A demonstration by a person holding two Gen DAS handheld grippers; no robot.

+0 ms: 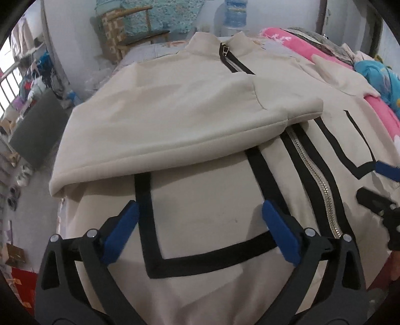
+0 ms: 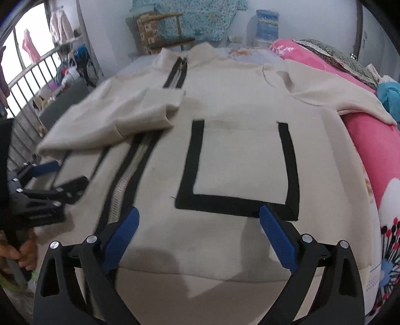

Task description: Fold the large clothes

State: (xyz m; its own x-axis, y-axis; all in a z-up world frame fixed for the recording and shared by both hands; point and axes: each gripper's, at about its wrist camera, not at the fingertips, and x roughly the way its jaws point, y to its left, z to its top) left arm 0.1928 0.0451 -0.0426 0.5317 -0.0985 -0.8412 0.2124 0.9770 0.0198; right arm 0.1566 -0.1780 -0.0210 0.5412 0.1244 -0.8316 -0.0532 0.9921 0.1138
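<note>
Behind the bed (image 2: 150,60) I can see a wooden chair (image 2: 160,27) and a water bottle (image 2: 267,23) against the far wall, with a pink quilt (image 2: 360,140) bunched along the bed's right edge. Spread across the bed, front up and collar toward the far edge, lies the cream jacket (image 2: 230,155), its zipper (image 1: 315,175) running down the middle between black-trimmed pockets. By my reading the fold has only begun: the left sleeve (image 1: 175,120) is already laid over the chest, its cuff ending near the zipper, while the right sleeve (image 2: 332,97) is stretched out toward the quilt, not yet brought in. After that I judge the sides and the hem are left to fold up. My left gripper (image 1: 200,215) hovers over the left pocket near the hem with its fingers wide apart and nothing between them. My right gripper (image 2: 198,220) sits over the lower edge of the right pocket, fingers likewise spread and empty. Whether either touches the cloth, I cannot tell.
</note>
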